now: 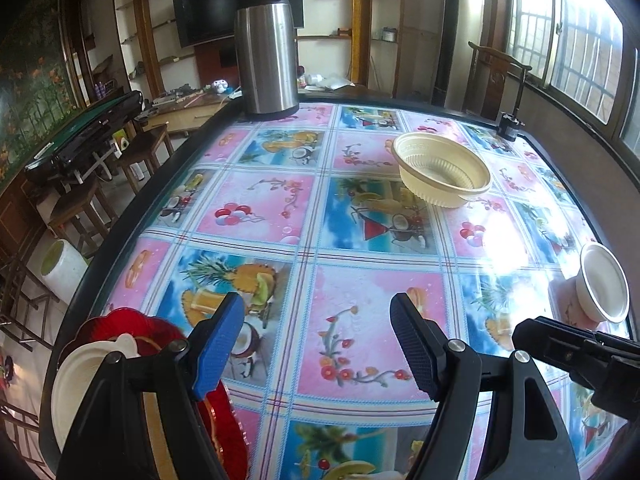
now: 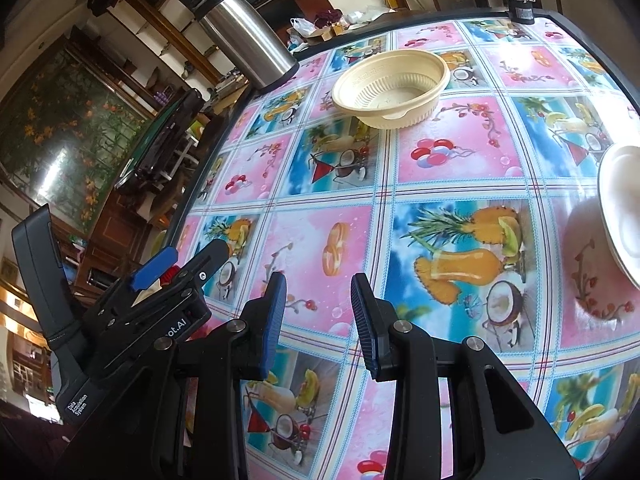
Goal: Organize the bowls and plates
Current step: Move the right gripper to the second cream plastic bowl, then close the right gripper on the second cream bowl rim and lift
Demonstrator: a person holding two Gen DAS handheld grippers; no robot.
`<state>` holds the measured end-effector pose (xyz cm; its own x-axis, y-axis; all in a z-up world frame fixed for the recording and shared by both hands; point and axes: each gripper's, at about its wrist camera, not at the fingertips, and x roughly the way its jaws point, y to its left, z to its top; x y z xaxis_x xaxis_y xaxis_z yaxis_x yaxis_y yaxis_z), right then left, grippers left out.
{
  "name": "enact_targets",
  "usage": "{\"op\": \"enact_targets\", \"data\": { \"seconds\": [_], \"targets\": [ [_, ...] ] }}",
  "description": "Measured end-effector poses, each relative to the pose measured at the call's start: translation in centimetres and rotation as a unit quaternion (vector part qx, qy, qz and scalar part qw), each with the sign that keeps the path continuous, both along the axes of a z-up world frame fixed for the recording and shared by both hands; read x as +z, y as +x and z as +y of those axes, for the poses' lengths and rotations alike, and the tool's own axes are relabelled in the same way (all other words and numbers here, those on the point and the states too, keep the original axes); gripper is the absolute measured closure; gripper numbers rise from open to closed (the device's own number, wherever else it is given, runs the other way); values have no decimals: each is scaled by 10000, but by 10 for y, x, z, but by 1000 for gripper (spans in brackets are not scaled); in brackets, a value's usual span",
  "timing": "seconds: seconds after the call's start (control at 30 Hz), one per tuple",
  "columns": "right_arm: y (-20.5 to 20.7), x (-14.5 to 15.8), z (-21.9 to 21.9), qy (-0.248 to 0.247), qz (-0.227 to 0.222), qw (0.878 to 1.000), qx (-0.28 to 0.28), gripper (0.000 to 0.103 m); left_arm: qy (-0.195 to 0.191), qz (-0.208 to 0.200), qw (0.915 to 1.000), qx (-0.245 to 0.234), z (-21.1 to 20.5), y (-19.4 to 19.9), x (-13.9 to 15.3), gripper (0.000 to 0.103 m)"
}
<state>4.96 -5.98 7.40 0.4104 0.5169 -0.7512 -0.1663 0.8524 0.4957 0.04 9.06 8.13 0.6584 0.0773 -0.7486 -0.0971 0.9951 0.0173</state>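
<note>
A cream ribbed plastic bowl [image 1: 442,170] stands upright on the patterned table, far side; it also shows in the right wrist view [image 2: 390,86]. A small white bowl [image 1: 604,282] stands at the table's right side, seen partly in the right wrist view [image 2: 622,208]. A red plate [image 1: 224,420] with a white dish [image 1: 76,384] on it lies at the near left corner, partly hidden behind my left finger. My left gripper [image 1: 316,344] is open and empty above the table. My right gripper [image 2: 318,320] is open and empty, to the right of the left one.
A steel thermos jug [image 1: 266,48] stands at the far left edge of the table [image 1: 360,280]; it also shows in the right wrist view [image 2: 244,36]. A small dark object [image 1: 510,122] sits at the far right edge. Stools and a white bucket [image 1: 62,270] stand left of the table.
</note>
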Motion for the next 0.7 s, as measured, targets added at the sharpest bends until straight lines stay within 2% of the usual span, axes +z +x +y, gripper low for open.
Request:
{"op": "enact_targets", "data": {
  "seconds": [0.03, 0.07, 0.13, 0.4, 0.57, 0.7],
  "targets": [
    [4, 0, -4, -17, 0, 10000, -75, 67, -20, -7, 10000, 7, 0, 2, 1, 28],
    [6, 0, -7, -10, -5, 9999, -128, 61, -44, -14, 10000, 8, -1, 5, 2, 28],
    [13, 1, -14, -21, -9, 9997, -252, 57, -115, 38, 9999, -18, -3, 11, 3, 28],
    [49, 2, -37, -177, -24, 9984, -535, 57, -293, 165, 9994, -77, -17, 49, 9, 28],
    [84, 0, -52, -152, 2, 9969, -770, 57, -584, 425, 9974, -76, -26, 93, 8, 28],
    [115, -1, -66, -79, -1, 9949, -1010, 57, -631, 571, 9964, 27, -33, 130, 2, 28]
  ]
}}
